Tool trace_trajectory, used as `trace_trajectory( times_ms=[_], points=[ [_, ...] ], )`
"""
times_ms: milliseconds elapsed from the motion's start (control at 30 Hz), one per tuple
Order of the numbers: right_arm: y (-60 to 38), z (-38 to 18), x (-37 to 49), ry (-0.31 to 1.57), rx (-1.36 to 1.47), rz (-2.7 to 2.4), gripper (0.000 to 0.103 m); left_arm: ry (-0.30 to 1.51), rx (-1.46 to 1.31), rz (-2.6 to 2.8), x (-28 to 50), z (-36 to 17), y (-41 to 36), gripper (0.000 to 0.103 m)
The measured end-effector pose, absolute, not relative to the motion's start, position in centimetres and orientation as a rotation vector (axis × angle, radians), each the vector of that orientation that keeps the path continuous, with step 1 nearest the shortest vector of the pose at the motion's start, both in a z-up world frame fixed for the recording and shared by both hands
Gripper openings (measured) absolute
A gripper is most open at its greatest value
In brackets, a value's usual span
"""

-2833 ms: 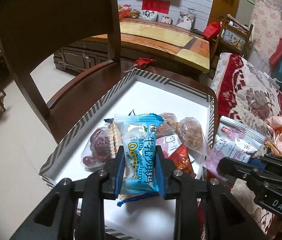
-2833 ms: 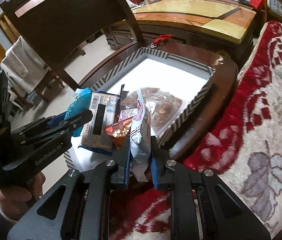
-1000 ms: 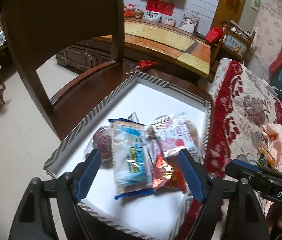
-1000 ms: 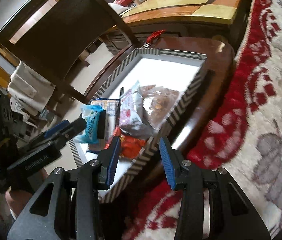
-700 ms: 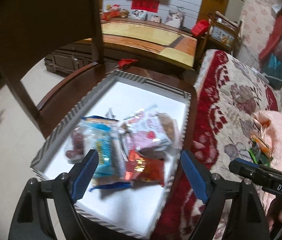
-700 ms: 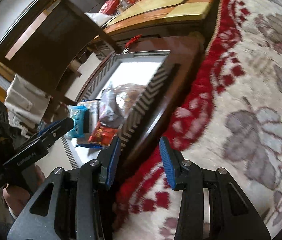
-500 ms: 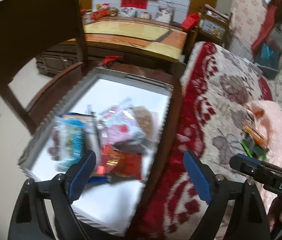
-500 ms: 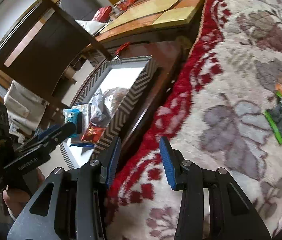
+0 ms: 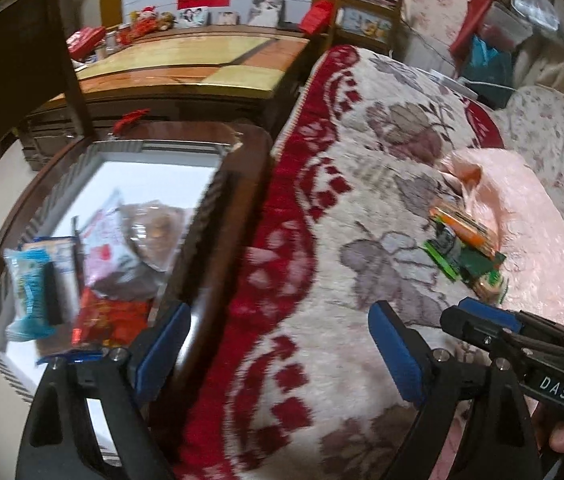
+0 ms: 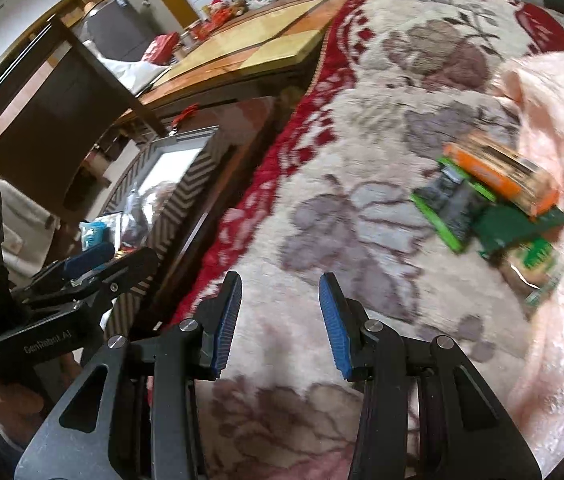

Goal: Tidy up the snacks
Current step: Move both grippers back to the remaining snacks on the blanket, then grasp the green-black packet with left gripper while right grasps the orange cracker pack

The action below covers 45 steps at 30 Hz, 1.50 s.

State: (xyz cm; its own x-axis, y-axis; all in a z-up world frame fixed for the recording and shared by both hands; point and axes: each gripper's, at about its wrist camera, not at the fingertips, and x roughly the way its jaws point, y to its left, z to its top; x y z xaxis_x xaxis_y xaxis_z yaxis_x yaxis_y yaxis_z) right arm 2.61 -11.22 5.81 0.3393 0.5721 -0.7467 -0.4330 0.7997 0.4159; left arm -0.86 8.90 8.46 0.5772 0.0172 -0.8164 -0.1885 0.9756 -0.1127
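- Jaws: I read the left gripper (image 9: 280, 354) as spread wide, with nothing between its blue pads. The right gripper (image 10: 280, 322) is likewise parted and holds nothing.
- Left gripper position: it hangs over the red-and-cream floral blanket (image 9: 362, 184). Its left finger sits above the edge of the dark wooden chair seat (image 9: 238, 184); its right finger sits over the blanket.
- Right gripper position: both fingers are above the blanket, pointing toward the loose snacks.
- Tray: a white tray with a striped rim (image 9: 198, 236) rests on the chair seat, just beside the blanket.
- Snacks in tray: I see a light blue packet (image 9: 28, 292), a red packet (image 9: 116, 316), a white-and-pink packet (image 9: 106, 250) and a clear bag of brown pieces (image 9: 154, 228), all heaped at the near end. Motion blur hides finer detail.
- Snacks outside tray: an orange packet (image 10: 502, 174) lies on top of green packets (image 10: 474, 216) on the blanket, against a pink quilted cover (image 10: 562, 100), well apart from the tray.
- Cross-view: the right gripper shows at the lower right of the left wrist view, near the green packets.
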Motion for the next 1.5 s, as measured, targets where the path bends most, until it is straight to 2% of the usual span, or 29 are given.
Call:
trace_trajectory(
  times_ms=[633, 733, 1133, 1500],
  points=[
    [-17.7, 4.5, 3.4, 1.037, 0.213, 0.552, 0.040, 0.991, -0.131, 0.031, 2.4, 7.1, 3.2, 0.092],
    [-18.3, 4.2, 3.6, 1.042, 0.220, 0.540, 0.045, 0.999, -0.125, 0.024, 2.9, 6.8, 2.7, 0.092],
    [-20.9, 3.1, 4.6, 1.057, 0.252, 0.495, 0.045, 1.021, -0.105, -0.029, 4.7, 5.9, 0.9, 0.092],
    [-22.7, 2.5, 5.0, 1.070, 0.268, 0.477, 0.045, 1.030, -0.034, -0.158, 9.2, 5.5, -2.4, 0.092]
  ],
)
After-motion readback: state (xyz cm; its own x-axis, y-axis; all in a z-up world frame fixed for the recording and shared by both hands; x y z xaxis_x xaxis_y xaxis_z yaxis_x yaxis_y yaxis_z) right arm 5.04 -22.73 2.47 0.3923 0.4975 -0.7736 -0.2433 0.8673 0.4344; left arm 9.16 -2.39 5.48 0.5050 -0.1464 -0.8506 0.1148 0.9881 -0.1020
